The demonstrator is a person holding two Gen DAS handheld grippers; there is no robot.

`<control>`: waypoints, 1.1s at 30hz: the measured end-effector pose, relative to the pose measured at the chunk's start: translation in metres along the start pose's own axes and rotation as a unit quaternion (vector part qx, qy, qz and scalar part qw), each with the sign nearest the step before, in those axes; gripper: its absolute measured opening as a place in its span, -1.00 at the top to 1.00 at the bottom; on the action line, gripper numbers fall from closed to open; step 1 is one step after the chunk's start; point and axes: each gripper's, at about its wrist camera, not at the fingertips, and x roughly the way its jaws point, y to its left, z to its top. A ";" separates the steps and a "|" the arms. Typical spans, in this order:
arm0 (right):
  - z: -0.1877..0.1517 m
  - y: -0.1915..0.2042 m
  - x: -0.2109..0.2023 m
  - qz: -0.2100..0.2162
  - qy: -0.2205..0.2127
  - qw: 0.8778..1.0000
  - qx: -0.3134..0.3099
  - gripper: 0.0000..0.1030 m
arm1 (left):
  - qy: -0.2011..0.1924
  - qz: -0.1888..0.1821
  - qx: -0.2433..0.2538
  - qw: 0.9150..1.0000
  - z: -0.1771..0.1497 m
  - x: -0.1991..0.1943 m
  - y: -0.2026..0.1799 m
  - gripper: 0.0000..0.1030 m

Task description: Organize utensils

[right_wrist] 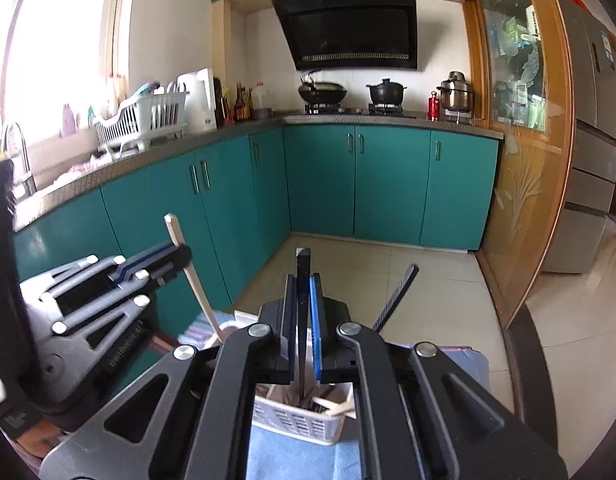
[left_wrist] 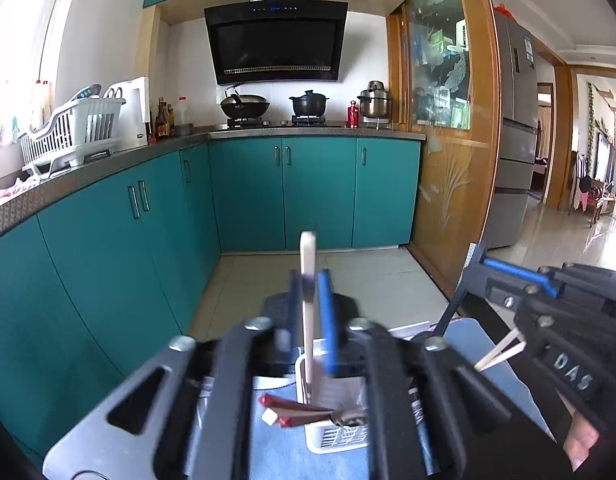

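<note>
One pale stick [left_wrist: 308, 252] loose in left hand-held gripper [left_wrist: 309, 280], black stick [right_wrist: 302, 264] tight in "DAS"-lettered right hand-held gripper [right_wrist: 303, 284]

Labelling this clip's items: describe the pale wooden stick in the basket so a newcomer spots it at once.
Before the teal cabinets, a white slotted basket sits on a blue cloth. The pale wooden stick stands upright in it, between the left gripper's fingers. Unlike the black stick clamped in the right gripper, it is light-coloured.
</note>
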 end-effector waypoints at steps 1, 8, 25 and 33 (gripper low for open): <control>-0.001 0.000 -0.001 -0.004 0.001 1.000 -0.003 0.77 | -0.004 -0.002 -0.004 1.000 0.000 -0.003 0.001 0.27; -0.001 0.006 -0.050 -0.010 -0.059 0.998 -0.016 0.04 | -0.023 -0.017 -0.035 0.999 -0.001 -0.037 0.010 0.06; -0.049 0.003 -0.214 -0.030 -0.201 0.979 0.007 -0.93 | -0.123 0.031 -0.001 0.992 -0.035 -0.176 0.003 -0.92; -0.115 -0.012 -0.238 -0.103 -0.151 0.983 0.031 -0.94 | -0.077 0.078 -0.013 0.994 -0.100 -0.232 0.017 -0.92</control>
